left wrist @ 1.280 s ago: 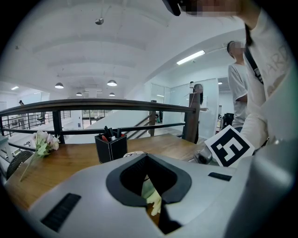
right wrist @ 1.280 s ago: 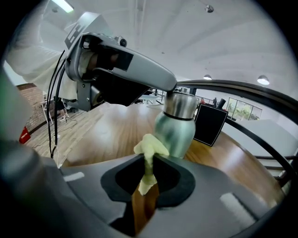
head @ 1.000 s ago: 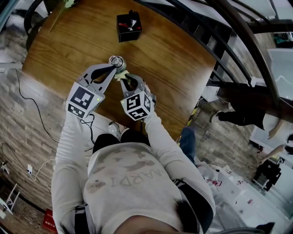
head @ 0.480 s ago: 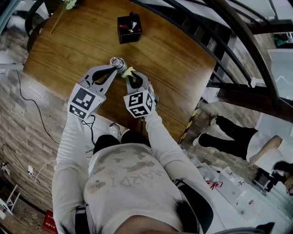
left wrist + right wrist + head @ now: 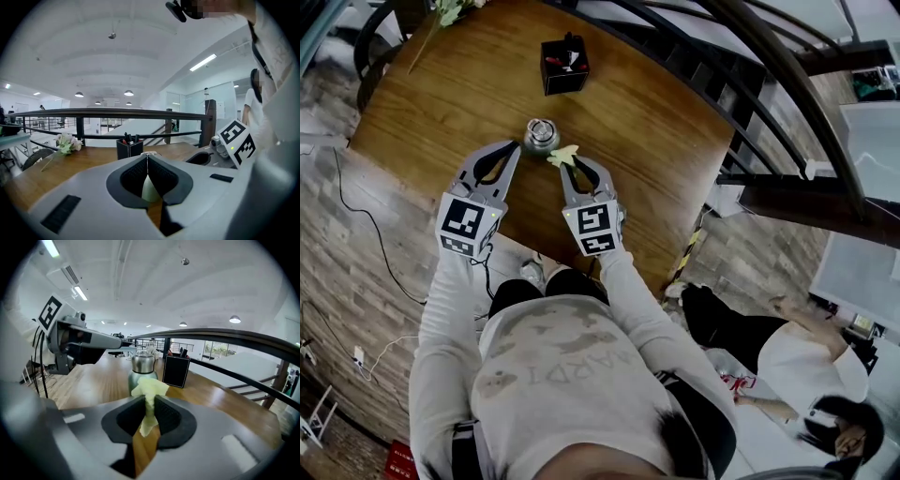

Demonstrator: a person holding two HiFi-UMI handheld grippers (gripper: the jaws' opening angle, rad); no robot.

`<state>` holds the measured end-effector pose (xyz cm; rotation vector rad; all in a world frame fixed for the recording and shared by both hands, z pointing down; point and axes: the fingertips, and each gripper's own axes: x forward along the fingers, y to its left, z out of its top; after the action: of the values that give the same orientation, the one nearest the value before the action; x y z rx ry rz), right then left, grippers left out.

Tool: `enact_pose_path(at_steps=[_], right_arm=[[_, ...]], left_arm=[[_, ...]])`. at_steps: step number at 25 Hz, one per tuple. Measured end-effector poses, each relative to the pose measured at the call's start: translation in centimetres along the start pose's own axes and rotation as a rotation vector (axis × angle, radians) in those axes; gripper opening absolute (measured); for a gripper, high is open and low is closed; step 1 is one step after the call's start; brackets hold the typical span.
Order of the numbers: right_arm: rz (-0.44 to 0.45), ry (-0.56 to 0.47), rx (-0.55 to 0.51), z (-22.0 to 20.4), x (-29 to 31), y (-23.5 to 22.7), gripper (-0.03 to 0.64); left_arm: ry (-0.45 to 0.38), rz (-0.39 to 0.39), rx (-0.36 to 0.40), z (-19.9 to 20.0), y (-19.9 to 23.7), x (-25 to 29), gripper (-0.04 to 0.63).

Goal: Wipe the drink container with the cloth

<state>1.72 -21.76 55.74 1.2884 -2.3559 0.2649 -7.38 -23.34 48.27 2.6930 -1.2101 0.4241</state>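
Observation:
A steel-capped drink bottle (image 5: pixel 541 136) stands upright on the round wooden table (image 5: pixel 441 103). My left gripper (image 5: pixel 514 150) sits just short of it on the near left, jaws shut and empty. In the left gripper view only a pale sliver of the bottle (image 5: pixel 150 189) shows behind the closed jaws. My right gripper (image 5: pixel 565 164) is shut on a yellow-green cloth (image 5: pixel 562 155), held beside the bottle on its near right and apart from it. In the right gripper view the cloth (image 5: pixel 149 392) sticks up between the jaws in front of the bottle (image 5: pixel 142 367).
A black pen holder (image 5: pixel 563 64) stands farther back on the table. Flowers (image 5: pixel 450 9) lie at the far left edge. A dark railing (image 5: pixel 750 84) curves round the table's right side. A person (image 5: pixel 787 366) is on the floor at lower right.
My left gripper has let go of the bottle, drawn back and closed. The right gripper with the cloth has come off the bottle toward me. The person at right has moved.

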Motion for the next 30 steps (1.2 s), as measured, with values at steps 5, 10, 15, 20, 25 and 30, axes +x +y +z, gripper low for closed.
enact_pose_path(at_steps=[5,10,15,20,25,30], right_arm=[[-0.017,-0.061,0.053,2.0,-2.2,0.5,0.072],[-0.042,-0.11,0.065,3.9,-4.8,1.0,0.072],[-0.073,-0.145,0.049,5.2,-7.5,1.4,0.072],[-0.093,-0.193,0.048,7.1,-10.2,1.9,0.072],[-0.11,-0.238,0.048,8.7,-12.7,2.7,0.072],[-0.126,-0.283,0.052,10.2,-15.5,3.4,0.072]], left_arm=[[-0.046,0.068,-0.024,0.3,0.7,-3.2,0.006],[-0.082,0.093,-0.02,0.9,0.2,-6.3,0.006],[-0.106,0.11,-0.02,1.4,-0.4,-9.0,0.006],[-0.134,0.15,-0.015,2.2,-0.6,-11.5,0.006],[-0.18,0.195,-0.018,3.4,-0.5,-14.2,0.006],[-0.228,0.229,-0.007,4.9,-1.3,-16.9,0.006]])
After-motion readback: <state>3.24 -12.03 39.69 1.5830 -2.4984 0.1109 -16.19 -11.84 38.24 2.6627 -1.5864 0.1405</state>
